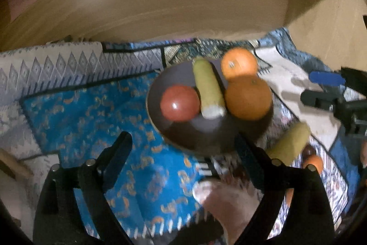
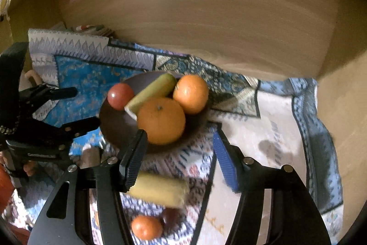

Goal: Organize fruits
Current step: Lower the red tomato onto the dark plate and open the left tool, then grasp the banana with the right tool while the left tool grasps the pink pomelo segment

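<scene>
Black left gripper (image 1: 183, 148), silver screws, right gripper (image 2: 179, 162) blue-padded fingers (image 2: 226, 164)

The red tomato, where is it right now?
The red tomato sits in the dark bowl, on its left side in both views, touching the yellow corn cob that lies beside it.

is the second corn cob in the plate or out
Out. The second corn cob lies on the patterned cloth beside the dark plate, near a small orange.
</scene>
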The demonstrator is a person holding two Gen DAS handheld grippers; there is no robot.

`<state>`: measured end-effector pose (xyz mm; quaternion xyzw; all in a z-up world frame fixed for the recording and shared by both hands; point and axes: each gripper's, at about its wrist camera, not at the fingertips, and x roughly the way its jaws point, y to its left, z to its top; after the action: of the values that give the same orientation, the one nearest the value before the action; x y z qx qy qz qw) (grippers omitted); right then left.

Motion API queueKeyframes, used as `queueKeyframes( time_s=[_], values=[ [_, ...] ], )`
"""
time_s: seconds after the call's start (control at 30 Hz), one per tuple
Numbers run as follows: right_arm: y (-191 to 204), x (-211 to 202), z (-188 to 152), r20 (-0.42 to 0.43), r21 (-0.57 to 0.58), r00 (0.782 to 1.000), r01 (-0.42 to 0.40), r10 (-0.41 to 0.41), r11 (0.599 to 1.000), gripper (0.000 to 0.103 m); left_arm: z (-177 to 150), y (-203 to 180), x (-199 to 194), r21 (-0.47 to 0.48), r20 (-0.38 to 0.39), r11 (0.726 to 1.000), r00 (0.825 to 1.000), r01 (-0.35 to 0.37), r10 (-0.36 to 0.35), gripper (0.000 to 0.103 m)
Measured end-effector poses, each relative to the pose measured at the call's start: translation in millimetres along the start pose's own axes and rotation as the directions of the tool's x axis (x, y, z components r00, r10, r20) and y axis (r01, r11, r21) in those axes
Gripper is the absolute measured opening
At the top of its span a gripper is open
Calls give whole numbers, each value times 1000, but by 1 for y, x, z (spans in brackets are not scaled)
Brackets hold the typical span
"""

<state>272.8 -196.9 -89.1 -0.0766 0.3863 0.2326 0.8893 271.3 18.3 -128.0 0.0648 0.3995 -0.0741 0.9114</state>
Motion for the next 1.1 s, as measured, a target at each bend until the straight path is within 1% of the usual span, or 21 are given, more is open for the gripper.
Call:
queueKeyframes(
  time_s=[0.07, 0.2, 0.3, 0.47, 0.57, 0.67, 0.73, 0.87, 1.0, 1.1],
  values=[
    [-5, -3, -10, -4, 14, 1000, 23, -23, 1000, 56, -8, -7, -2, 21, -14, 1000, 1000, -1, 2, 92],
    [-20, 0, -29, -38, 31, 995, 97, -96, 995, 56, -18, -20, 1, 61, -52, 998, 999, -10, 13, 94],
    [-32, 7, -38, -73, 47, 990, 122, -118, 991, 56, -22, -29, 3, 93, -61, 995, 998, -20, 26, 94],
    [-39, 18, -49, -123, 59, 987, 108, -100, 992, 56, -25, -40, 6, 125, -67, 991, 996, -44, 53, 94],
    [-34, 22, -51, -137, 31, 987, 90, -85, 995, 56, -21, -42, 8, 113, -92, 993, 995, -18, 29, 94],
    [-34, 19, -52, -131, 3, 982, 137, -135, 991, 56, -15, -50, 12, 127, -98, 991, 994, -27, 40, 94],
    [-39, 15, -55, -130, 9, 979, 160, -157, 987, 56, -10, -59, 15, 149, -99, 988, 994, -27, 42, 93],
    [-58, 3, -65, -131, 65, 976, 181, -171, 981, 56, 0, -78, 21, 177, -91, 984, 996, -9, 25, 93],
    [-76, -15, -81, -124, 150, 981, 165, -147, 975, 56, 11, -91, 27, 174, -81, 985, 997, 19, -5, 93],
    [-80, -30, -90, -113, 170, 983, 161, -143, 972, 57, 15, -97, 33, 158, -90, 987, 996, 40, -26, 93]
  ],
)
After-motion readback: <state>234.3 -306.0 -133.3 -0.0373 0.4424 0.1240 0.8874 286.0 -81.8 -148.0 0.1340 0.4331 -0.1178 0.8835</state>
